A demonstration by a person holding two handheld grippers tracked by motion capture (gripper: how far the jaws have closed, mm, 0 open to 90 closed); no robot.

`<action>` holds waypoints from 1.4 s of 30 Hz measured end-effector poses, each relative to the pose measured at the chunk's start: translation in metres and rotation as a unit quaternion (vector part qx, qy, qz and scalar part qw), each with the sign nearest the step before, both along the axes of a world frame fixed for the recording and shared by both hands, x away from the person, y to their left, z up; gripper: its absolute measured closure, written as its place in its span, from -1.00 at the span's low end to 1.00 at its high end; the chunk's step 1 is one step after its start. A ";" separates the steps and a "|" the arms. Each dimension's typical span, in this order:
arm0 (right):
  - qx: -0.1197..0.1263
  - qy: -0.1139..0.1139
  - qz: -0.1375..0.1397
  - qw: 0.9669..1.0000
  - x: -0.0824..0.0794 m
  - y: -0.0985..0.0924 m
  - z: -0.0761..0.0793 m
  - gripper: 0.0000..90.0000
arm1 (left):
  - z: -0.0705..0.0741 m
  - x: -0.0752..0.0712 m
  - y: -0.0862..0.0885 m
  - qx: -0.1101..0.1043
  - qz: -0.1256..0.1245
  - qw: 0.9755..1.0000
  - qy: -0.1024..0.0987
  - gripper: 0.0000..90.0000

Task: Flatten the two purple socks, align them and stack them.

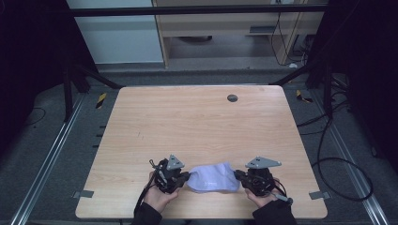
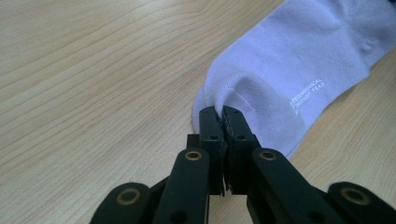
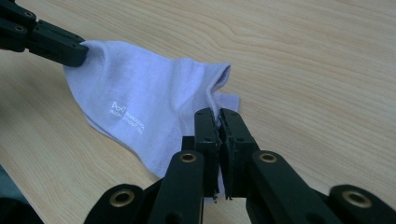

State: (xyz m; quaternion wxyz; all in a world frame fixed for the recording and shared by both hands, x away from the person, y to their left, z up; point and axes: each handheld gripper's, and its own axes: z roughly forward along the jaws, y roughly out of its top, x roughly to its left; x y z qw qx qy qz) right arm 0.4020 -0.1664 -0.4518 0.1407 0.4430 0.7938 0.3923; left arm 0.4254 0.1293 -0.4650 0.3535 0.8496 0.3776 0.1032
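Observation:
A pale lilac sock (image 1: 213, 178) with small white lettering lies near the front edge of the wooden table (image 1: 197, 117), stretched between my two grippers. My left gripper (image 1: 187, 177) is shut on the sock's left end; in the left gripper view its jaws pinch a fold of the sock (image 2: 289, 70) at the tips (image 2: 221, 112). At the right end, my right gripper (image 1: 237, 176) is shut on the cuff edge, and the right gripper view has the sock (image 3: 140, 107) running from its jaws (image 3: 218, 114) to the other gripper at the upper left.
A small dark round disc (image 1: 232, 98) sits in the tabletop near the far edge. Black frame bars and cables surround the table on the floor. A person's hands hold both grippers at the front edge.

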 end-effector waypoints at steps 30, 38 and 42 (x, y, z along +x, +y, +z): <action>0.012 -0.032 -0.008 0.999 0.013 -0.010 -0.015 0.84 | 0.003 0.003 -0.008 -0.011 0.002 0.999 -0.042 0.52; -0.021 -0.013 0.023 0.999 0.024 0.007 -0.034 0.98 | -0.015 0.011 -0.032 0.012 -0.026 0.999 -0.020 0.78; -0.030 -0.003 0.017 0.999 0.027 0.005 -0.042 0.97 | -0.022 0.011 -0.030 0.015 -0.027 0.999 -0.009 0.80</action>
